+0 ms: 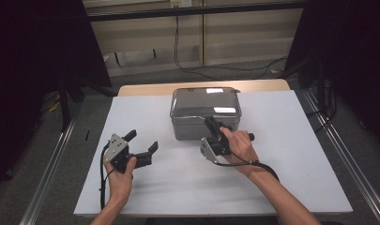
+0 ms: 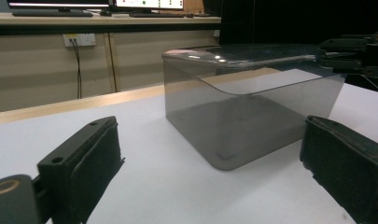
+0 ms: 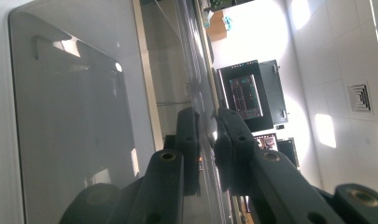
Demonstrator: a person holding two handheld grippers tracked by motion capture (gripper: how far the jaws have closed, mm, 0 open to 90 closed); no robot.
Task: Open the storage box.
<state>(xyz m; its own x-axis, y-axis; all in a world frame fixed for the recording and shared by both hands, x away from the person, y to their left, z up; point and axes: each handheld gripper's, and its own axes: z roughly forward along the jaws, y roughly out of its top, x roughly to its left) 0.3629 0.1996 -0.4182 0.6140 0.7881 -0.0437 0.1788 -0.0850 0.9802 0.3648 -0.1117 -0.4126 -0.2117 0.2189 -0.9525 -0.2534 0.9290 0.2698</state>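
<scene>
The smoky plastic box (image 1: 205, 112) looks light, stiff and slick, so the right gripper (image 1: 211, 123) pinches its thin lid edge while the left gripper (image 1: 143, 144) waits with jaws spread

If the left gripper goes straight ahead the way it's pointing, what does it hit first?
Most likely the grey box: it sits dead ahead between the open left gripper's jaws, with bare table before it. Depth is hard to judge.
</scene>
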